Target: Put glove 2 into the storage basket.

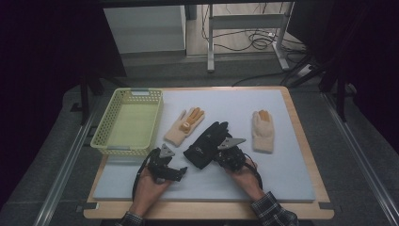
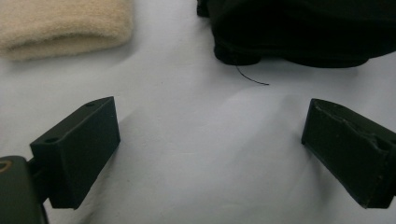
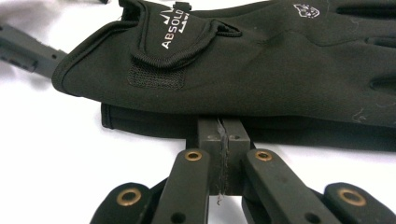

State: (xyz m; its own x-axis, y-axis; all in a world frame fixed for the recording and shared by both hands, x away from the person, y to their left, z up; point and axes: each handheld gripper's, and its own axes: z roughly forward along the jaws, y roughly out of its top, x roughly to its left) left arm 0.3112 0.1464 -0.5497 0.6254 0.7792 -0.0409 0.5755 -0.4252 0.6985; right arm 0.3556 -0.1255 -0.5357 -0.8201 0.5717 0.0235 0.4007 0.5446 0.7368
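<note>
High view: fixed camera above person's side, looks forward and down; whole desk point(image 1: 301, 136) in frame, floor and cables beyond at top. Left gripper view: rides low, very near pad surface, looks along own jaws rising from lower left and lower right; black glove point(image 2: 303, 32) at upper right, cream glove point(image 2: 60, 25) at upper left. Right gripper view: closer still, jaws at bottom centre, black glove across upper frame. All three views share black glove.
</note>
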